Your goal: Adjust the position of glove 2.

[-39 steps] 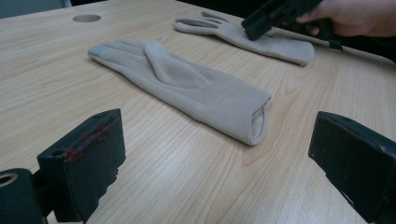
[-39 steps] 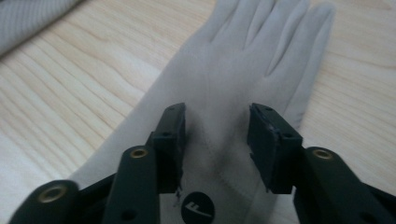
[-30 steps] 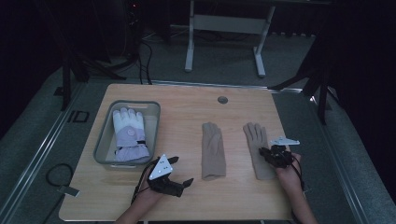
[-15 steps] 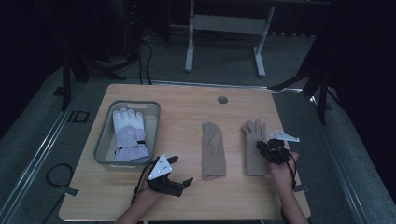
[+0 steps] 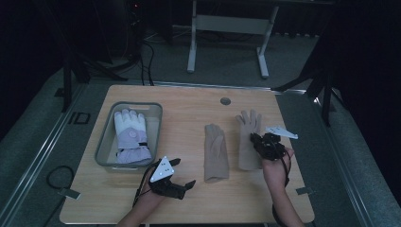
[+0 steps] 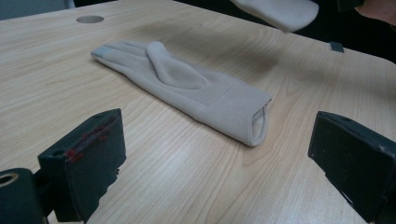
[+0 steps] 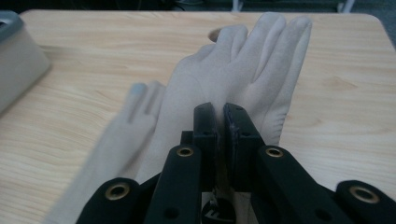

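Note:
Two beige knit gloves are on the wooden table (image 5: 189,118). One beige glove (image 5: 215,151) (image 6: 187,84) lies flat in the middle, cuff toward me. My right gripper (image 5: 259,142) (image 7: 219,116) is shut on the palm of the other beige glove (image 5: 248,132) (image 7: 243,70) and holds it raised off the table; its cuff (image 6: 280,11) hangs at the top of the left gripper view. My left gripper (image 5: 182,173) (image 6: 215,158) rests open near the front edge, left of the flat glove's cuff, nothing between its jaws.
A grey bin (image 5: 106,137) (image 7: 18,56) at the table's left holds a white and lavender ski glove (image 5: 132,137). A round cable hole (image 5: 225,101) sits near the far edge. A desk frame (image 5: 227,28) stands on the floor beyond the table.
My right gripper has risen and moved toward the far side, taking the beige glove up with it. The left gripper and the flat glove have stayed put.

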Available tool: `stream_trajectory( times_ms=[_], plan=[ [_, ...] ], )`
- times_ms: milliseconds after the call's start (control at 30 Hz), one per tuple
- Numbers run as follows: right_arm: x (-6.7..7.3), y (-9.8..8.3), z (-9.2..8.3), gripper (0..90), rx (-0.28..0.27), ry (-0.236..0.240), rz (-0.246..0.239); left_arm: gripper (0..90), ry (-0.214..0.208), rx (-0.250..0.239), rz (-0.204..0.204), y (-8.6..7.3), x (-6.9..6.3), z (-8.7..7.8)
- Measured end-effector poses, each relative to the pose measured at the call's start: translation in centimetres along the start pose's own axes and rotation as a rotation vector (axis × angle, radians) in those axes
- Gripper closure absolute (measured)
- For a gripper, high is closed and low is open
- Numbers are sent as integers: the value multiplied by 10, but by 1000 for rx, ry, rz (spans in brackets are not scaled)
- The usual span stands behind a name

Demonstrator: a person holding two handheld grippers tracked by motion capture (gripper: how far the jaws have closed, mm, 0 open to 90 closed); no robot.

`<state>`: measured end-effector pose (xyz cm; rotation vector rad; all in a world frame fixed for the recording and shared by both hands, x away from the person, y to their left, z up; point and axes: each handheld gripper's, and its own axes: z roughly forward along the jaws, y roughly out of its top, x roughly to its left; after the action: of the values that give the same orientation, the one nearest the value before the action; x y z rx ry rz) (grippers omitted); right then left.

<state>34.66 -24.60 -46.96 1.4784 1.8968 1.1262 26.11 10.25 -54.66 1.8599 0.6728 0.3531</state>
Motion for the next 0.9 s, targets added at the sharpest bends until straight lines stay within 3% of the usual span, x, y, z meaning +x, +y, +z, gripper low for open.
stream_trajectory(
  times_ms=[33, 167, 500, 700, 900],
  plan=[
    [11, 2, 2, 840, -7, 13, 2, 41, 1, -1, 0, 0, 0, 0],
    [31, 3, 7, 840, -9, 37, -9, 41, 4, -2, 1, 0, 1, -1],
    [70, 0, 29, 839, 9, 87, -7, 41, 4, -3, 4, 1, 0, -2],
    [80, -9, 41, 839, 34, 107, 24, 41, 1, -5, 7, 1, 0, -3],
    [84, -22, 50, 838, 69, 92, 10, 41, 3, -4, 7, 1, 0, -3]
  ],
)
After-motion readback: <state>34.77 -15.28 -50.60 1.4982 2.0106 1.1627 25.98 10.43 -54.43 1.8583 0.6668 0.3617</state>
